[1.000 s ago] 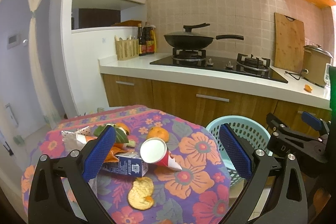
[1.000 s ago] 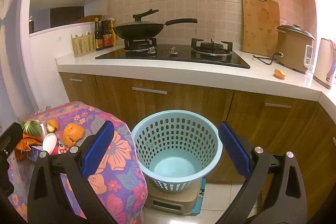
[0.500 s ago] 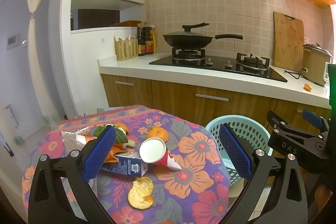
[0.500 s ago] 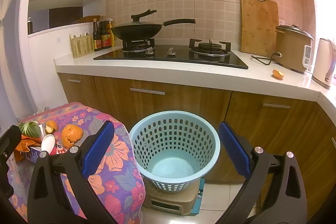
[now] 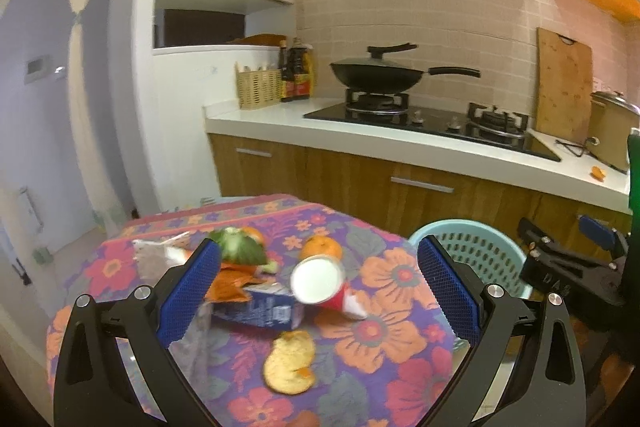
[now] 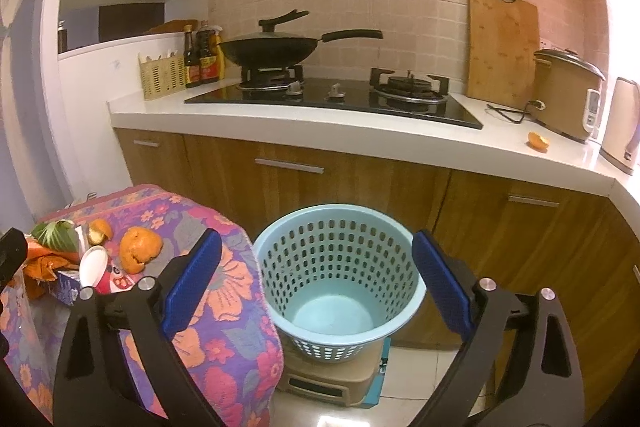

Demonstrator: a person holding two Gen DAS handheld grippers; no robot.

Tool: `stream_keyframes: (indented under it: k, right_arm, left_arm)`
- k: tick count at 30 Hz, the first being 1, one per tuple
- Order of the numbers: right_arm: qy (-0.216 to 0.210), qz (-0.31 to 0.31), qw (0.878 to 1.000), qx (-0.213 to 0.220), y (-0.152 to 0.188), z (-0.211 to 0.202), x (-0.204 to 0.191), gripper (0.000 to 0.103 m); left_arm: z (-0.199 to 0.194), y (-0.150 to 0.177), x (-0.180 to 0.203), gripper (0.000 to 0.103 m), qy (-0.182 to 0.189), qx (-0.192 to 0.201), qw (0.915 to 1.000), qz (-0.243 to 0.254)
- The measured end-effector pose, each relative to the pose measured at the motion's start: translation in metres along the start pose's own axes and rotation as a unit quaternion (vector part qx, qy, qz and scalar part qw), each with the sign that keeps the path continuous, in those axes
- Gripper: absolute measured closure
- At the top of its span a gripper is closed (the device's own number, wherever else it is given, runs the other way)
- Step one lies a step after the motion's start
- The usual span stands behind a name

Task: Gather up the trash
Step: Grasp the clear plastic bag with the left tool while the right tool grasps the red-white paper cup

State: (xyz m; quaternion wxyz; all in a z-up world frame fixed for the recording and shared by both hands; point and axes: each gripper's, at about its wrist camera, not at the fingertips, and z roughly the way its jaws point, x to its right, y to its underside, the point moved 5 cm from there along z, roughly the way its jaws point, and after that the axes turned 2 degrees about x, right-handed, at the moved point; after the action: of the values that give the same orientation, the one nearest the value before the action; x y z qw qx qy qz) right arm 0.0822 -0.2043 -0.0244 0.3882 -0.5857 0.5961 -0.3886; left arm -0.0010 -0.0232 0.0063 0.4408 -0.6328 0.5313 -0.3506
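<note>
Trash lies on a floral tablecloth (image 5: 384,343): a red and white paper cup (image 5: 320,285) on its side, a blue carton (image 5: 260,311), an orange peel (image 5: 290,363), an orange (image 5: 320,247), green leaves (image 5: 240,247) and a clear wrapper (image 5: 156,255). My left gripper (image 5: 318,299) is open and empty, hovering just before the cup. My right gripper (image 6: 316,283) is open and empty, in front of the empty light blue basket (image 6: 340,267). The basket (image 5: 472,247) stands right of the table. The cup (image 6: 96,269) and an orange peel (image 6: 140,249) show at the left of the right wrist view.
A kitchen counter (image 6: 360,143) with wooden cabinets runs behind, carrying a stove with a wok (image 6: 276,47), a cutting board (image 6: 502,47), a rice cooker (image 6: 568,95) and an orange piece (image 6: 538,141). The basket sits on a beige stand (image 6: 328,375) on the tiled floor.
My left gripper has moved slightly forward toward the trash on the table. My right gripper has barely shifted. Both stay open.
</note>
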Motion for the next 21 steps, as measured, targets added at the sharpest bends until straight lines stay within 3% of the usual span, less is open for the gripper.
stream_keyframes:
  k: [4, 8, 12, 16, 21]
  right_arm:
    - [-0.025, -0.014, 1.0, -0.002, 0.003, 0.002, -0.017, 0.017]
    - [-0.055, -0.029, 0.998, -0.005, 0.005, 0.007, -0.039, 0.023]
    - [-0.086, -0.042, 0.995, -0.025, 0.013, 0.015, -0.064, 0.036]
    - [-0.136, -0.053, 0.988, -0.048, 0.024, 0.024, -0.092, 0.037]
    - [-0.199, -0.09, 0.973, -0.071, 0.041, 0.031, -0.12, 0.037]
  left_arm:
    - [-0.015, 0.019, -0.032, 0.008, -0.065, 0.009, 0.9978, -0.007]
    - [-0.022, 0.036, -0.067, 0.008, -0.097, -0.008, 0.9947, -0.033]
    - [-0.02, 0.055, -0.097, 0.008, -0.104, -0.043, 0.9919, -0.058]
    - [-0.006, 0.081, -0.117, 0.008, -0.084, -0.096, 0.9886, -0.08]
    - [0.022, 0.095, -0.112, 0.015, -0.077, -0.134, 0.9863, -0.057]
